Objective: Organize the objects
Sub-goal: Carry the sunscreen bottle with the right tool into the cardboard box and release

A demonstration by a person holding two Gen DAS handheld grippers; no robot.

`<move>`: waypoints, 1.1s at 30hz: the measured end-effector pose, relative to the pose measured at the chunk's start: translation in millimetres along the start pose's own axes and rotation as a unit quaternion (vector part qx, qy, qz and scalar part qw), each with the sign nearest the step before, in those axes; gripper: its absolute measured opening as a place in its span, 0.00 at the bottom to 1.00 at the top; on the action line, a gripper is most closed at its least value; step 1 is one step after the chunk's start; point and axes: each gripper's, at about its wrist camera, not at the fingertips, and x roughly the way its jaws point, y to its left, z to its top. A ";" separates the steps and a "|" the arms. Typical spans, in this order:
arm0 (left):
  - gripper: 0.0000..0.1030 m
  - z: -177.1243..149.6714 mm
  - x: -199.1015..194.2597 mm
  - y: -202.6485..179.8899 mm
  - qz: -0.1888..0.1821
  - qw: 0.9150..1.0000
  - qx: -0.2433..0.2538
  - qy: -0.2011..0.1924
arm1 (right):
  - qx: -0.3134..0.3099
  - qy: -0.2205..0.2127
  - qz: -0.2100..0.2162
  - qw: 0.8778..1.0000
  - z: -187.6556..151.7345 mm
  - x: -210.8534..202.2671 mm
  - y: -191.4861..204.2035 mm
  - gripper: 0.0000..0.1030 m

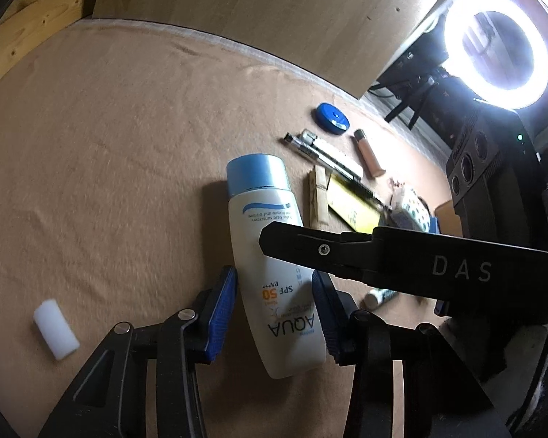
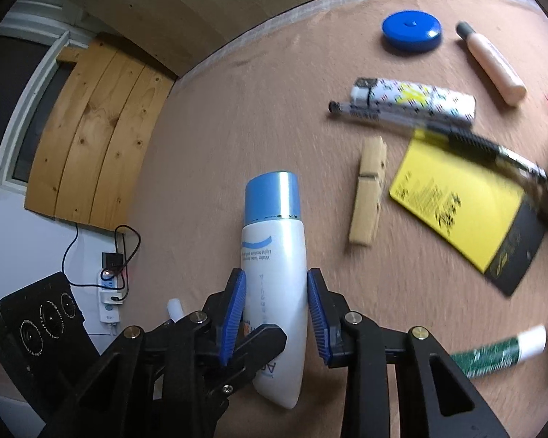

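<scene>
Sunscreen bottle (image 1: 270,255) sits between both sets of pads at once, above the tan cloth (image 1: 109,146). Left gripper (image 1: 274,314) pads touch its lower body on both sides: gripping. Right gripper (image 2: 276,310) straddles it mid-body, pads just beside the walls; contact unclear. Long axis runs forward along both fingers, blue cap (image 2: 272,195) away. Neither hand is nearer.

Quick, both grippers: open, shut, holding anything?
Left gripper: shut on the bottle.
Right gripper: shut on the same bottle.
</scene>
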 end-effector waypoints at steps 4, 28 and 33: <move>0.45 -10.8 -2.6 -3.4 -0.002 1.000 0.001 0.004 | 0.007 -0.004 0.002 1.000 -15.0 -5.4 -0.8 0.30; 0.45 -23.6 -13.1 -202.4 -0.102 0.985 0.141 -0.007 | 0.092 -0.188 -0.018 0.978 -89.7 -210.5 -82.3 0.29; 0.44 -33.2 5.4 -266.5 -0.138 0.975 0.174 0.012 | 0.122 -0.226 -0.042 0.966 -109.6 -256.1 -121.3 0.29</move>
